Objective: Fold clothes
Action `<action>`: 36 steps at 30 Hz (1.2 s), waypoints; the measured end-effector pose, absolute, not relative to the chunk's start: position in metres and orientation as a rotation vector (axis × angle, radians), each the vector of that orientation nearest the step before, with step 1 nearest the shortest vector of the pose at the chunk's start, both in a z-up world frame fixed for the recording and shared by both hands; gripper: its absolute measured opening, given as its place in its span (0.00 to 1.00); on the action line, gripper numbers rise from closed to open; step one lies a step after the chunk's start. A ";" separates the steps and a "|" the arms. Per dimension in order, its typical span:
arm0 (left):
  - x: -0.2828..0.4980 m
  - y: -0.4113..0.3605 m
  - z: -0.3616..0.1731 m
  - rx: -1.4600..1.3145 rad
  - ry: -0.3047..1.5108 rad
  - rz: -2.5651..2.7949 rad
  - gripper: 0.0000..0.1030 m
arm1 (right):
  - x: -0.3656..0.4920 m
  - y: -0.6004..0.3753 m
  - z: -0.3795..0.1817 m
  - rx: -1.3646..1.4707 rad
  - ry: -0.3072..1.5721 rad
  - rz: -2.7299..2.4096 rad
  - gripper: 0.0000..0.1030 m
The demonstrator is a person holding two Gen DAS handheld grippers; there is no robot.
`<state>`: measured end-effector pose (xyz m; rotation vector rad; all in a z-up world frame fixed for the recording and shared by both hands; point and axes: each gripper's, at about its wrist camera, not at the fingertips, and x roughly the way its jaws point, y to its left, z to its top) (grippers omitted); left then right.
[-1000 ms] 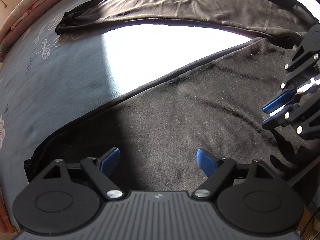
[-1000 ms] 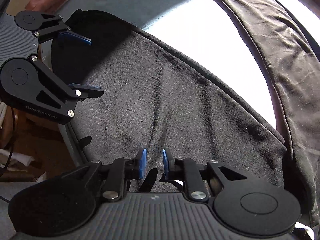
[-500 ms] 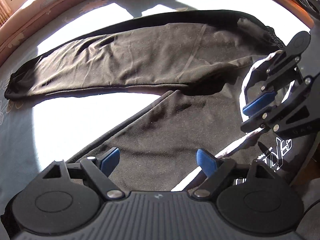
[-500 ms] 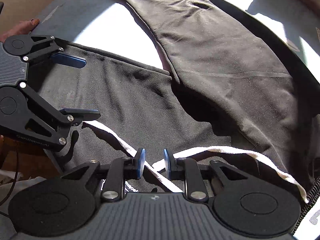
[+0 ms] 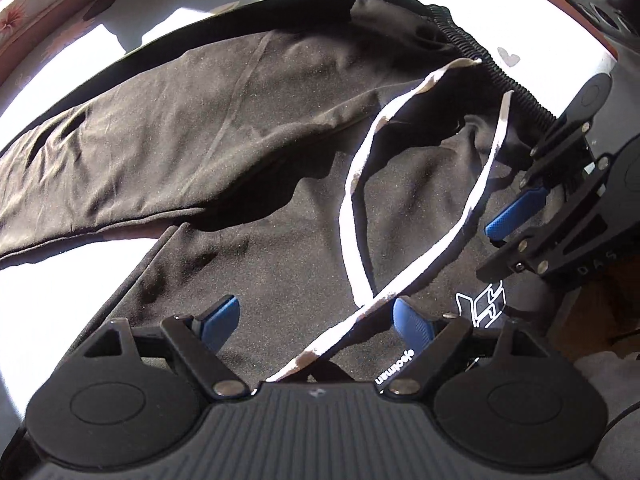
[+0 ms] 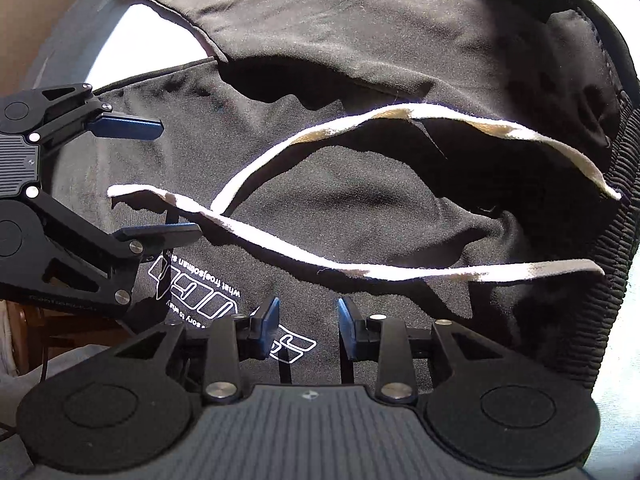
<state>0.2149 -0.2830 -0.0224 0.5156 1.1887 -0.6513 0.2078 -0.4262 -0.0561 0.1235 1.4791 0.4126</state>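
A big bed cover [image 5: 80,52], grey-blue with pale flower shapes, lies under everything, and bright sun falls on parts of it.

On the cover lies a pair of black sweatpants [image 5: 248,152] [image 6: 360,208], spread out flat. One leg [image 5: 140,148] runs far off to the left in the left wrist view. The other leg starts near the bottom of that view and goes under the left gripper. The stretchy ribbed waistband [image 5: 500,76] [image 6: 612,280] is at the far right side of the pants.

Two white drawstrings [image 5: 352,208] [image 6: 280,240] come out of the waistband and lie loose on the black cloth. They cross each other near the grippers. A white printed logo [image 5: 484,304] [image 6: 192,292] with small words sits on the cloth close to both grippers.

The left gripper [image 5: 316,322] [image 6: 164,184] hangs over the pants, pointing down, with its blue pads wide apart. It holds nothing. One drawstring runs on the cloth below the gap, next to the right pad.

The right gripper [image 6: 306,316] [image 5: 516,216] is near the waistband, and its jaws are opening. Nothing is between them; only the cloth and logo show below.
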 end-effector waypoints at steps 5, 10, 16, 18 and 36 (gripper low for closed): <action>0.202 -0.281 -0.028 0.533 1.238 -0.695 0.82 | 0.212 -0.430 -0.067 0.231 1.454 0.404 0.47; 0.187 -0.267 -0.037 0.523 1.299 -0.743 0.82 | 0.210 -0.434 -0.068 0.268 1.438 0.415 0.55; 0.181 -0.252 -0.056 0.483 1.323 -0.736 0.86 | 0.202 -0.428 -0.068 0.299 1.387 0.489 0.86; 0.179 -0.250 -0.057 0.488 1.308 -0.753 0.90 | 0.201 -0.430 -0.062 0.315 1.391 0.454 0.84; 0.189 -0.247 -0.062 0.472 1.333 -0.744 0.99 | 0.154 -0.495 -0.058 0.280 1.457 0.153 0.83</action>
